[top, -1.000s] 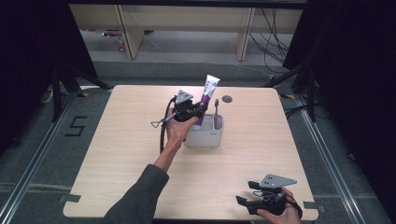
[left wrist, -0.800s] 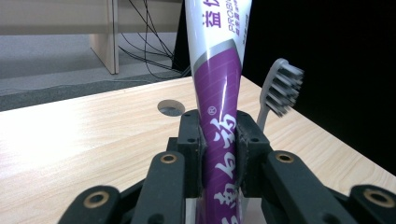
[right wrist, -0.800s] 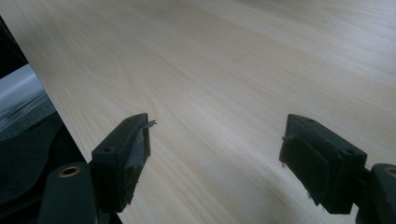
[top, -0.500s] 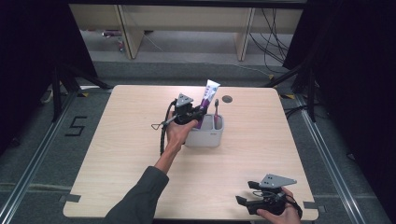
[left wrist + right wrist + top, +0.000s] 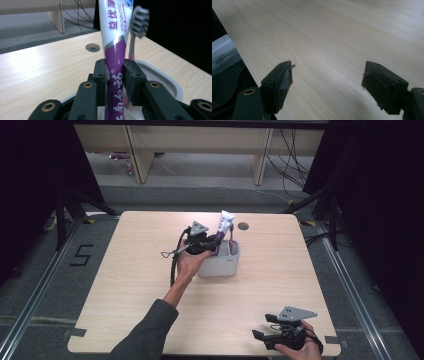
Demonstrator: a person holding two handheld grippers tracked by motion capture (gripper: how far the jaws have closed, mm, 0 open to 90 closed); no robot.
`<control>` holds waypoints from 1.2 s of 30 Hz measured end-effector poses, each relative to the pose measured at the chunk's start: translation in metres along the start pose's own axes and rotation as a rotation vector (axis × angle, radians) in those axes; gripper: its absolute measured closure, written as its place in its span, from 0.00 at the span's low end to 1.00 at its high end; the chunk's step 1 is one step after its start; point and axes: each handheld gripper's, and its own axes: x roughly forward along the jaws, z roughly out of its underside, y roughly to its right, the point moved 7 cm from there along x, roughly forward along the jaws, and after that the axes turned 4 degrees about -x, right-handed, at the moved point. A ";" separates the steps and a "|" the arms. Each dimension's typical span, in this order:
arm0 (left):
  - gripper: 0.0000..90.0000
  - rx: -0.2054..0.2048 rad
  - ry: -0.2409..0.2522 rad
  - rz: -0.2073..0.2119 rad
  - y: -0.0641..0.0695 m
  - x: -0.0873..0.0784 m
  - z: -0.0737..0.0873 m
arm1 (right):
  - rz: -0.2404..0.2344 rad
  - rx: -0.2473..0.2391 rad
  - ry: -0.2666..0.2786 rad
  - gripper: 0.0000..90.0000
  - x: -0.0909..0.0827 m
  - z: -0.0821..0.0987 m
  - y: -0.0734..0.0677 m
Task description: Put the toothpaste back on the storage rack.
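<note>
A white and purple toothpaste tube (image 5: 225,222) stands nearly upright in a white holder (image 5: 225,265) at the table's middle back. My left gripper (image 5: 216,242) reaches it from the left. In the left gripper view both pads (image 5: 102,72) touch the tube (image 5: 115,50) at its purple part, so the gripper (image 5: 115,72) is shut on it. Its jaws have just been opening a little with the tube between them. A toothbrush (image 5: 138,22) stands in the holder (image 5: 162,77) behind the tube. My right gripper (image 5: 263,326) rests open near the front right edge, with nothing between its jaws (image 5: 327,77).
A round cable hole (image 5: 243,226) lies in the tabletop just behind the holder. The person's left forearm stretches across the table's middle. Shelving and cables stand on the floor beyond the far edge.
The toothpaste tube has sunk a little lower into the holder with my left gripper still on it. The right gripper has not moved.
</note>
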 end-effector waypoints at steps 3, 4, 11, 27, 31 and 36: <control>0.88 0.000 0.031 0.008 0.003 -0.008 -0.009 | 0.000 -0.001 -0.001 0.27 0.000 0.000 0.000; 0.88 0.008 0.016 0.001 0.004 -0.008 -0.008 | -0.002 0.003 -0.004 0.27 0.000 0.000 0.000; 0.85 0.044 -0.032 -0.004 0.011 -0.012 -0.003 | 0.007 -0.018 0.000 0.26 0.001 0.000 0.002; 0.81 0.043 -0.046 -0.003 0.010 -0.023 -0.007 | 0.014 -0.018 -0.008 0.26 0.001 0.000 0.002; 0.79 0.033 -0.054 0.000 0.009 -0.026 -0.007 | 0.014 -0.017 -0.009 0.26 0.001 0.001 0.002; 0.77 0.032 -0.063 0.018 0.012 -0.031 -0.007 | 0.012 -0.013 -0.007 0.26 0.001 0.000 0.002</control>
